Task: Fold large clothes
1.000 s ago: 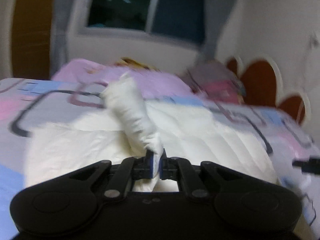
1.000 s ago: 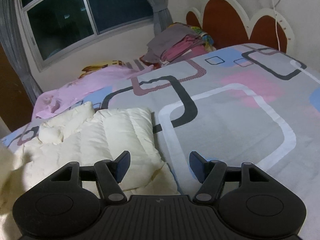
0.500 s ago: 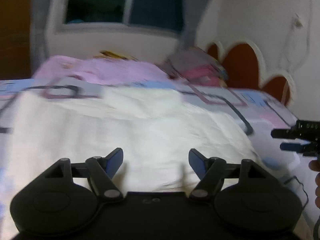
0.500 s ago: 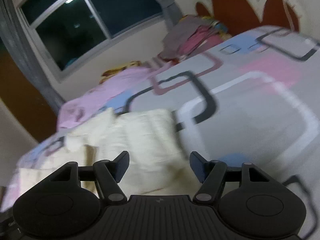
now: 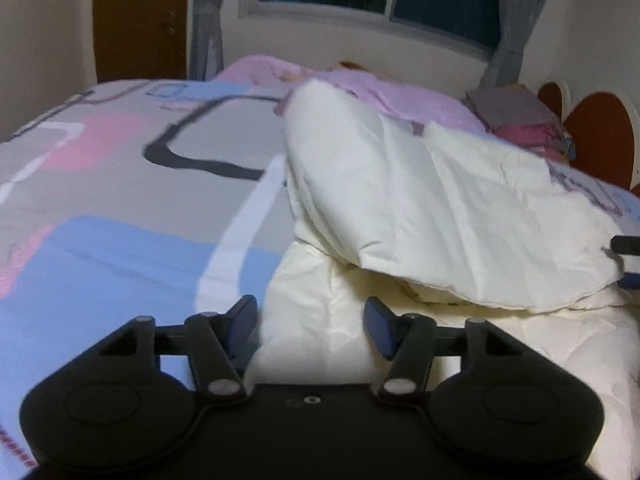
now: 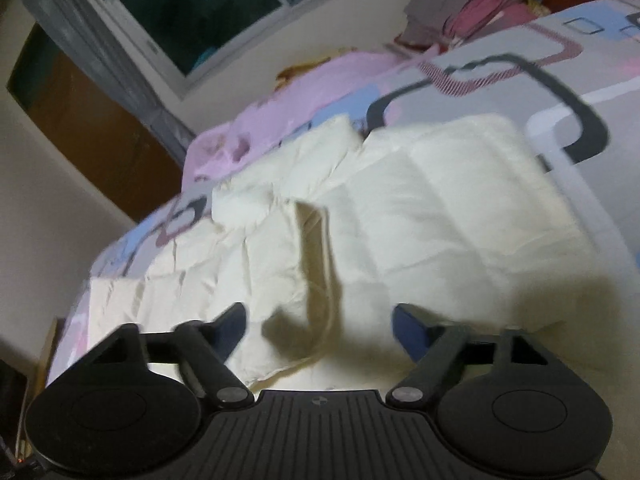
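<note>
- On the bed (image 5: 100, 184), whose cover is grey with pale blue, pink and white blocks and dark rounded outlines, lies a large cream-white quilted padded garment (image 5: 420, 216).
- In the left wrist view the garment is heaped at the right of the bed: a broad, puffy flap is folded over a flatter quilted layer beneath it, and its stitched hem curves along the lower edge.
- In the right wrist view the same cream garment (image 6: 420, 208) spreads across the middle of the bed in stitched panels, creased, with a narrow fold or seam running down toward the camera and deep shadow over its near part.
- The left tool (image 5: 310, 320) hovers over the near edge of the garment; its blue-padded jaws stand apart and are closing, with cream fabric showing between them but not pressed by the pads.
- The right tool (image 6: 320, 320) likewise hangs above the garment, jaws apart and closing, a fold of fabric lying below the gap, untouched.
- Beyond the garment sit a crumpled pink-lilac blanket (image 5: 400, 92) and a stack of folded grey and pink clothes (image 6: 468, 4).
</note>
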`<state>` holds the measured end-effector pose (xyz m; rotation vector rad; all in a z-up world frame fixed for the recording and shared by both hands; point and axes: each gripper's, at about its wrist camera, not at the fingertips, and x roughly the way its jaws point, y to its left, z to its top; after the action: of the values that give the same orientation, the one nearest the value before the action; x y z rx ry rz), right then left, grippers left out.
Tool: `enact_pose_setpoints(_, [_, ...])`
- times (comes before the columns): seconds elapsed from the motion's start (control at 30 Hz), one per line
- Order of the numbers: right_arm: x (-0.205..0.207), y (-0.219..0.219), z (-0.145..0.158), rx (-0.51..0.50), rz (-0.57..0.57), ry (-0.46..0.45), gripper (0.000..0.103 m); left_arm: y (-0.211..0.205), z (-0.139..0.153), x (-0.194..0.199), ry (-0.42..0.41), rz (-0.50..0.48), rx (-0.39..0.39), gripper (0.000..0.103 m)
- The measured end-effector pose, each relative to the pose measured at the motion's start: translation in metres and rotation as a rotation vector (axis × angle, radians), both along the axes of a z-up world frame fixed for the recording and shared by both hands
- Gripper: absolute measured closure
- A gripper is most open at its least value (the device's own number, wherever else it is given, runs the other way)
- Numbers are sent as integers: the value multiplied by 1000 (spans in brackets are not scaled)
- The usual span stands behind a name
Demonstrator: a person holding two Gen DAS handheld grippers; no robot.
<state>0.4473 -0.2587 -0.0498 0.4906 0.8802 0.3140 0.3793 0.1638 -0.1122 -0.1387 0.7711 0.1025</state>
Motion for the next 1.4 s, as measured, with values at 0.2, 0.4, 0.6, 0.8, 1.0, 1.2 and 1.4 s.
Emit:
enact_pose_setpoints(0.2, [3, 11, 26, -78, 31, -120, 97, 5, -8, 28, 16, 15, 7, 56])
enact_pose_setpoints(0.4, [-15, -46, 56, -205, -146, -251, 97, 16, -17, 23, 26, 18, -37, 60])
enact_pose_setpoints(0.6, [-13, -66, 19, -248, -163, -144, 97, 16, -18, 23, 27, 10, -38, 60])
enact_pose_setpoints(0.8, [-21, -73, 18, -244, -184, -145, 97, 18, -17, 22, 36, -15, -39, 60])
enact_pose_setpoints(1.0, [-19, -84, 17, -163, -183, -142, 83, 17, 2, 10, -42, -41, -52, 44])
enact_pose_setpoints(1.2, [-7, -73, 4, -146, -135, -132, 48, 14, 17, 9, -161, -29, -145, 44])
enact_pose_setpoints(1.4, [3, -63, -26, -170, -117, -39, 79, -9, -7, 46, -51, -129, -162, 45])
